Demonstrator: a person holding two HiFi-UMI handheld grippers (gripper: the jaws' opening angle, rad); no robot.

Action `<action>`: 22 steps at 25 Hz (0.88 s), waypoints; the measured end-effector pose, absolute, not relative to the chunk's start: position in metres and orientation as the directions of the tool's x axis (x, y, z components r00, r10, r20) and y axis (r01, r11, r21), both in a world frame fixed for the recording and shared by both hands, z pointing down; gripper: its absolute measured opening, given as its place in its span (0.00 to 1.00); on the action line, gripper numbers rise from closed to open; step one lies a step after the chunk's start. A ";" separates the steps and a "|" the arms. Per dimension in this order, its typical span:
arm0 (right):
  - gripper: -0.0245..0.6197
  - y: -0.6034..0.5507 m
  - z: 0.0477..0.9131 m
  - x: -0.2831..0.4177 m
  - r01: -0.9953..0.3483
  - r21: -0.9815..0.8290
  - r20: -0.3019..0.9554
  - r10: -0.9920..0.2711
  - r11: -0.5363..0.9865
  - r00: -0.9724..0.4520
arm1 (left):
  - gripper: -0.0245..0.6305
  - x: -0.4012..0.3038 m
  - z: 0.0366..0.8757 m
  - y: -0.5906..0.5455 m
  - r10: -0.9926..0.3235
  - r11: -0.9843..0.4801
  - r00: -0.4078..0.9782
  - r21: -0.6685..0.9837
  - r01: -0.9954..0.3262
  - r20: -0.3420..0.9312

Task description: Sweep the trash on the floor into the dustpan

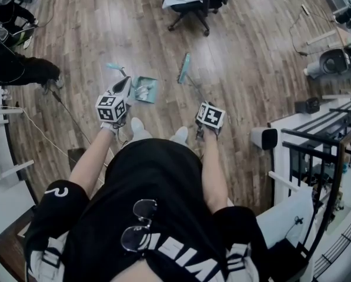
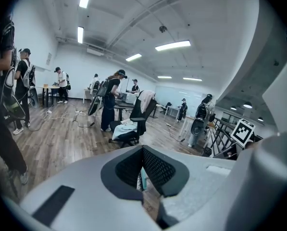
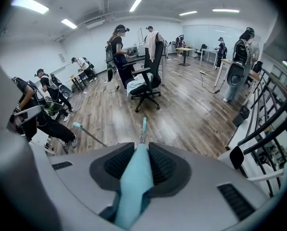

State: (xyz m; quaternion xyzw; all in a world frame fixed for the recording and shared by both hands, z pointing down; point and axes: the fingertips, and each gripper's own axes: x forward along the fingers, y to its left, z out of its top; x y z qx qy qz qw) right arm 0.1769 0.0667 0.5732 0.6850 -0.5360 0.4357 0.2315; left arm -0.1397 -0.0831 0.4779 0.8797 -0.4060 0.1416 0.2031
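Trash [image 1: 141,89]: pale crumpled scraps lying inside the teal dustpan [image 1: 148,91], just left of centre in the head view.

Dustpan: sits on the wooden floor [image 1: 251,57], its thin handle rising to a teal tip at upper left.

Left gripper [image 1: 124,84]: beside the pan. In its own view the left gripper [image 2: 142,171] has its jaws closed on a thin teal strip, apparently the dustpan handle.

Broom [image 1: 184,69]: the teal head is right of the pan and apart from it, with the shaft running down-frame to the right gripper [image 1: 203,106].

Right gripper [image 3: 136,161]: jaws clamped on the teal broom [image 3: 132,189] grip.

Surroundings: the person's shoes [image 1: 139,128] are below the pan, and an office chair [image 1: 193,7] is at top centre.
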 end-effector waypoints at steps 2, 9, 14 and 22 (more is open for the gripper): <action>0.17 0.068 0.574 0.177 -0.937 -0.139 0.849 -0.526 -0.319 0.053 | 0.04 -0.142 0.478 -0.083 -0.659 -0.585 0.627 0.242 -0.774 0.415; 0.17 0.066 0.577 0.171 -0.941 -0.147 0.848 -0.529 -0.303 0.038 | 0.04 -0.145 0.479 -0.084 -0.659 -0.584 0.626 0.241 -0.775 0.417; 0.17 0.068 0.578 0.172 -0.948 -0.119 0.857 -0.513 -0.296 0.052 | 0.04 -0.146 0.478 -0.083 -0.660 -0.582 0.624 0.240 -0.777 0.420; 0.17 0.066 0.577 0.159 -0.941 -0.182 0.850 -0.527 -0.284 -0.006 | 0.04 -0.148 0.476 -0.084 -0.661 -0.583 0.624 0.238 -0.777 0.417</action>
